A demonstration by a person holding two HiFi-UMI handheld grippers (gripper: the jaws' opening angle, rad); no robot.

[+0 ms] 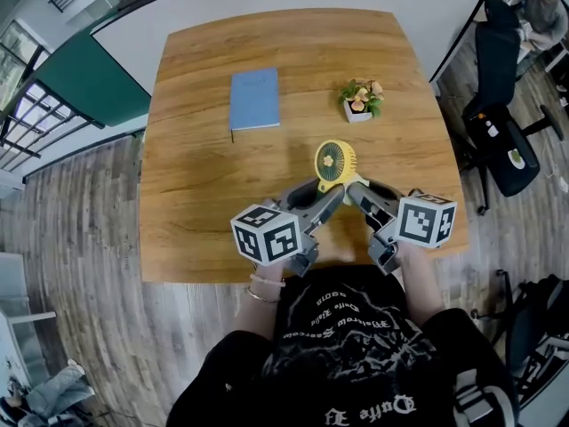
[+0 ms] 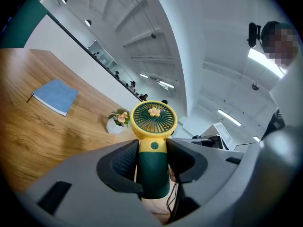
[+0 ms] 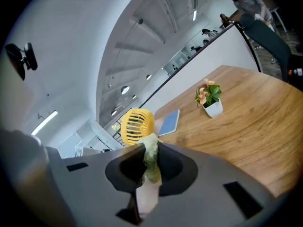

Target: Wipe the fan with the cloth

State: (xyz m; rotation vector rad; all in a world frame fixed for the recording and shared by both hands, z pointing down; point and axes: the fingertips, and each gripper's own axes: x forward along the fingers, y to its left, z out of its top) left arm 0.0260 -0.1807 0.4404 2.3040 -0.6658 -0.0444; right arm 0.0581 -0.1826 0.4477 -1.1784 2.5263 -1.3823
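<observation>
A small yellow fan with a dark green handle is held up above the wooden table. My left gripper is shut on that handle, with the round yellow head upright above the jaws. My right gripper is shut on a pale green cloth, bunched between its jaws. The cloth's top edge reaches the back of the fan's yellow grille; whether it touches the grille I cannot tell.
A blue notebook lies at the far middle of the table. A small potted plant in a white pot stands to its right. Black office chairs stand beyond the table's right edge.
</observation>
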